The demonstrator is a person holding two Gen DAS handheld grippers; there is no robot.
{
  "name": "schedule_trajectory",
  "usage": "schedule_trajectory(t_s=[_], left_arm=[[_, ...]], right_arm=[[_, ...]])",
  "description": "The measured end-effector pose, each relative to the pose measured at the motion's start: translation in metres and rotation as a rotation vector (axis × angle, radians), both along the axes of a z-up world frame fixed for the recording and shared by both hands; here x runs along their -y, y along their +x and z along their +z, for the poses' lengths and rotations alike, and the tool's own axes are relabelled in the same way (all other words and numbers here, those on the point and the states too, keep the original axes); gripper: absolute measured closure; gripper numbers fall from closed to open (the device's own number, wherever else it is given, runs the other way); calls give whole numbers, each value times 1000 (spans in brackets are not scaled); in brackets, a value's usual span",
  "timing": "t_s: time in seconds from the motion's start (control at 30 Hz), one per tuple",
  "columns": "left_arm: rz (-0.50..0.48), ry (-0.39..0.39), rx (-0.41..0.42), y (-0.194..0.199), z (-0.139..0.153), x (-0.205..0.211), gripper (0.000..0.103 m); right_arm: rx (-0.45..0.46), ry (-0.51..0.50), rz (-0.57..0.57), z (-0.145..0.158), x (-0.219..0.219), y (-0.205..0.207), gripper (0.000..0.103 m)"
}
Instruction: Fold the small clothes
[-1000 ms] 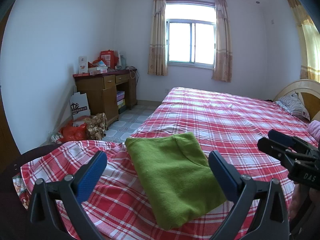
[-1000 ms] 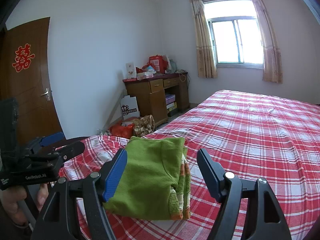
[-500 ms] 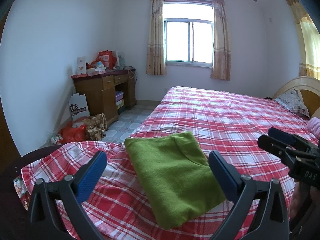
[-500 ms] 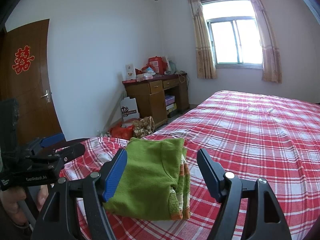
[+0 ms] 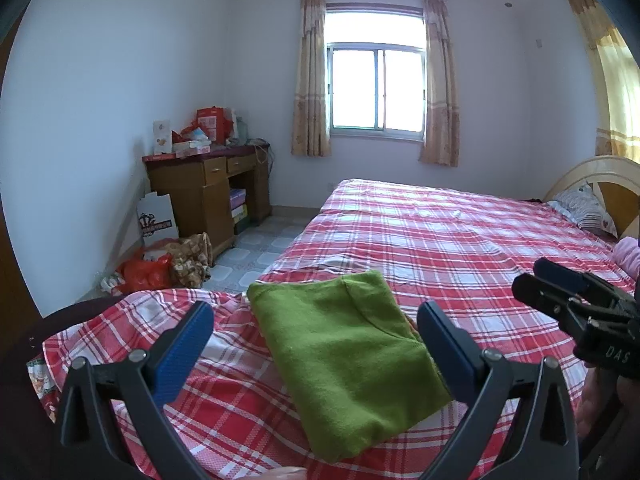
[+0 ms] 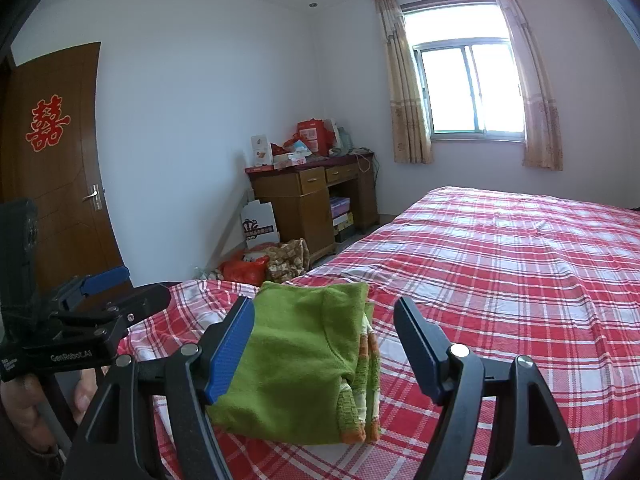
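A green knitted garment (image 5: 344,356) lies folded into a rectangle on the red plaid bed (image 5: 460,240), near its front corner. In the right wrist view the same garment (image 6: 296,364) shows orange and white striped edges along its right side. My left gripper (image 5: 316,328) hovers just before the garment, open, nothing between its blue pads. My right gripper (image 6: 324,328) is open too, held above the garment's near edge without touching it. Each gripper shows in the other's view: the right gripper (image 5: 568,304) at the right edge, the left gripper (image 6: 108,292) at the left edge.
A wooden desk (image 5: 212,196) piled with boxes stands against the far left wall, with bags (image 5: 160,268) on the floor beside it. A brown door (image 6: 52,160) is at the left. A headboard and pillow (image 5: 588,208) sit at the bed's far right. A window (image 5: 376,88) faces me.
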State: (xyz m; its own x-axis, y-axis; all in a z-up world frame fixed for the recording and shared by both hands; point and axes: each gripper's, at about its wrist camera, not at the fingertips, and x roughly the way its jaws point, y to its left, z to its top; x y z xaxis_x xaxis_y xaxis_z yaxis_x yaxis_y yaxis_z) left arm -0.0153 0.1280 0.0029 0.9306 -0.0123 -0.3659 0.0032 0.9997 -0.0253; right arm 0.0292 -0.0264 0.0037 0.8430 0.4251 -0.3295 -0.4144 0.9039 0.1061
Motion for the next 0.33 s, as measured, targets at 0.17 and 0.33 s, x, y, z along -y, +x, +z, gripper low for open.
schedule_trajectory(t_s=[0.17, 0.33], left_arm=[[2, -7, -10, 2, -3, -3, 0], [-11, 8, 7, 0, -3, -3, 0]], right_arm=[[-11, -2, 10, -2, -2, 2, 30], [-25, -5, 14, -6, -3, 4, 30]])
